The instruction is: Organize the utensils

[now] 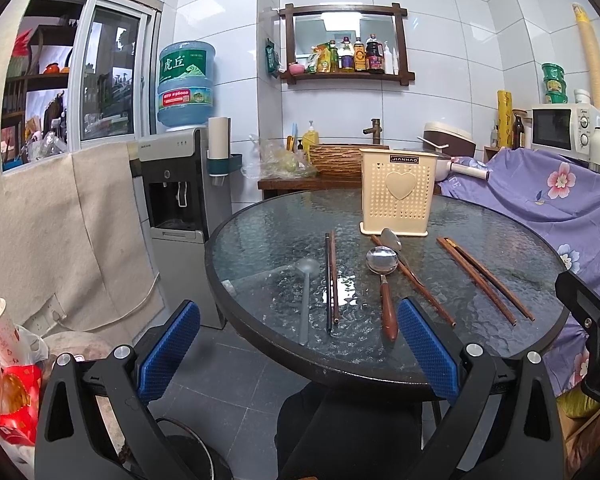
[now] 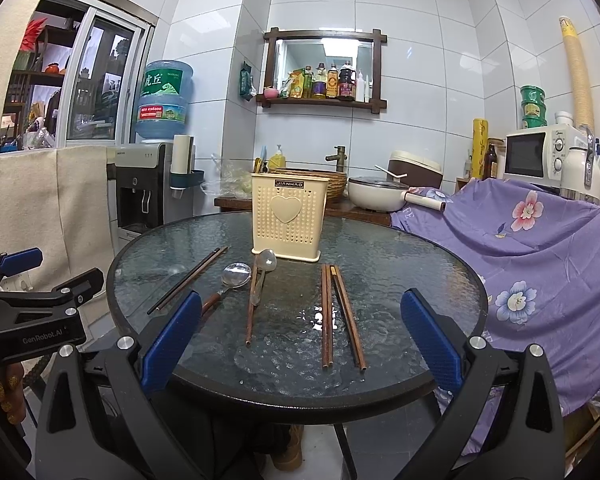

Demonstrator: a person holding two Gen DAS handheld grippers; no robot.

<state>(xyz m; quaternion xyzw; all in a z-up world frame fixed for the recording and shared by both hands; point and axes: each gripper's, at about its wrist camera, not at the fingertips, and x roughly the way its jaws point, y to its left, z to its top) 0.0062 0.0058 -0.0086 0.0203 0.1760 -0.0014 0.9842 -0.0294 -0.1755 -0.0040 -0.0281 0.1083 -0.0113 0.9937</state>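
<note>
A cream utensil holder with a heart stands at the back of the round glass table. In front of it lie a dark chopstick pair, a wooden-handled metal spoon, a smaller metal spoon, a single brown chopstick and brown chopstick pairs. A translucent spoon lies at the left. My left gripper and right gripper are open and empty at the table's near edge.
A water dispenser stands left of the table. A purple floral cloth covers furniture on the right. A counter behind holds a basket, a rice cooker and a microwave.
</note>
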